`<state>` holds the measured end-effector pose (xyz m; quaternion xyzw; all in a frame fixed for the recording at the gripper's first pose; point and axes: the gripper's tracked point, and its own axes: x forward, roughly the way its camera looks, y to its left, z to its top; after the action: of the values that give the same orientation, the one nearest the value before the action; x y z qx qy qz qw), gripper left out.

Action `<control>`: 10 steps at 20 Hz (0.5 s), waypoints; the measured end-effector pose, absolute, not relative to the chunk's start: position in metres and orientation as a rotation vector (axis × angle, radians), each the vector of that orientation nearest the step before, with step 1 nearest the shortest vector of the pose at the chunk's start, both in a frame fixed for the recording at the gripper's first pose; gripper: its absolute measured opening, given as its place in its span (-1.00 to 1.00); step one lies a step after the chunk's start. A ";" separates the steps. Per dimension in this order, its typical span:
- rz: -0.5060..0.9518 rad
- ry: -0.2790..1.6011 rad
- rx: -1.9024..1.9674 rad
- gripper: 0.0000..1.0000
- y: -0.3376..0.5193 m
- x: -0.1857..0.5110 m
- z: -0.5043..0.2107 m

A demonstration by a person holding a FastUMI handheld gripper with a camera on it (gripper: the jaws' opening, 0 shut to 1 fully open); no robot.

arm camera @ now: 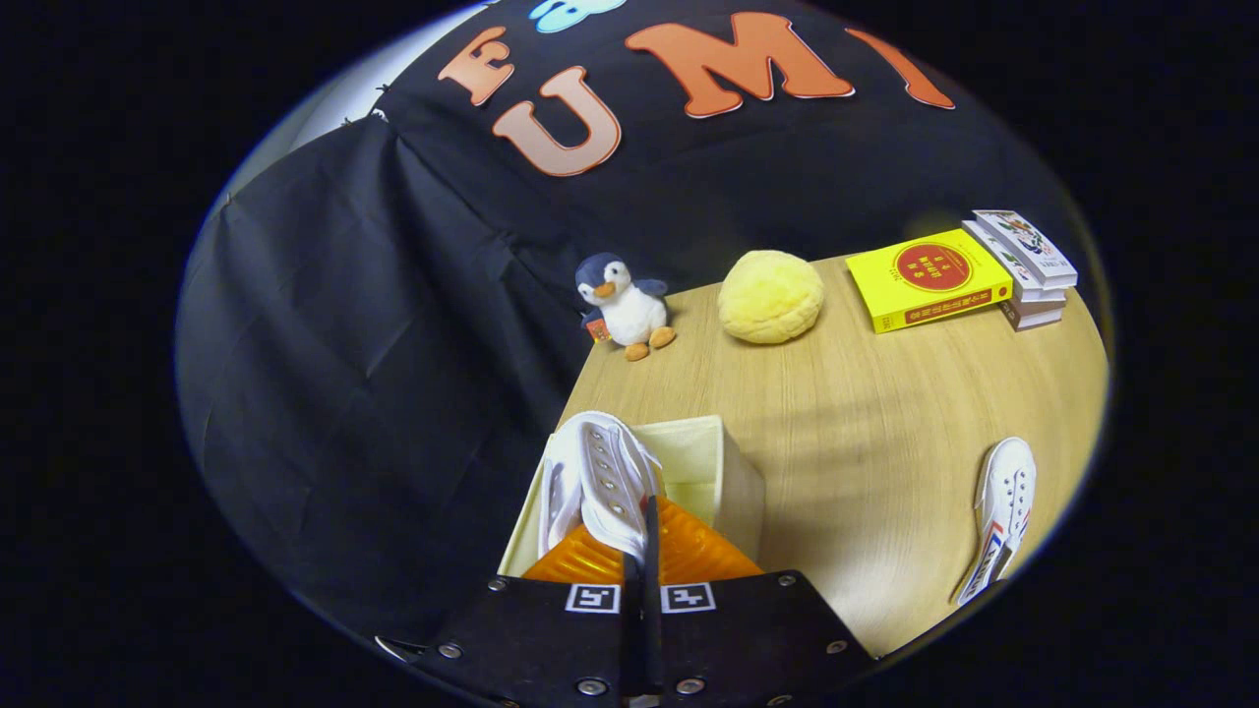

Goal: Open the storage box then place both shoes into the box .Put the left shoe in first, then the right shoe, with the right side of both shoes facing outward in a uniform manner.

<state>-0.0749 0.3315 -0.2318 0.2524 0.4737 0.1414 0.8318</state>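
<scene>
My gripper (pixel 639 531) is shut on a white canvas shoe (pixel 598 477), pinching it near the upper so the shoe stands up just ahead of the fingers. The shoe hangs over the open cream storage box (pixel 736 482), at its left side; the box's inside wall shows behind the shoe. The fingers are pressed close together with only the shoe's fabric between them. A second white shoe (pixel 1003 511), with red and blue trim on its sole, lies on its side on the wooden table (pixel 866 423) far to the right of the box.
Beyond the box stand a plush penguin (pixel 625 305) at the table's back left corner and a round yellow cushion (pixel 770 295). A yellow book (pixel 929 278) leans by a stack of books (pixel 1028 270) at the back right. Black cloth hangs left of the table.
</scene>
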 end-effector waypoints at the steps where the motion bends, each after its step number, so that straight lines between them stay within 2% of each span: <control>1: 0.305 1.020 0.527 -0.98 0.344 -0.077 -0.235; 10: 0.207 1.151 0.480 -0.97 0.392 -0.091 -0.281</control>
<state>-0.0905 0.3922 -0.2809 0.2241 0.5378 0.0968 0.8070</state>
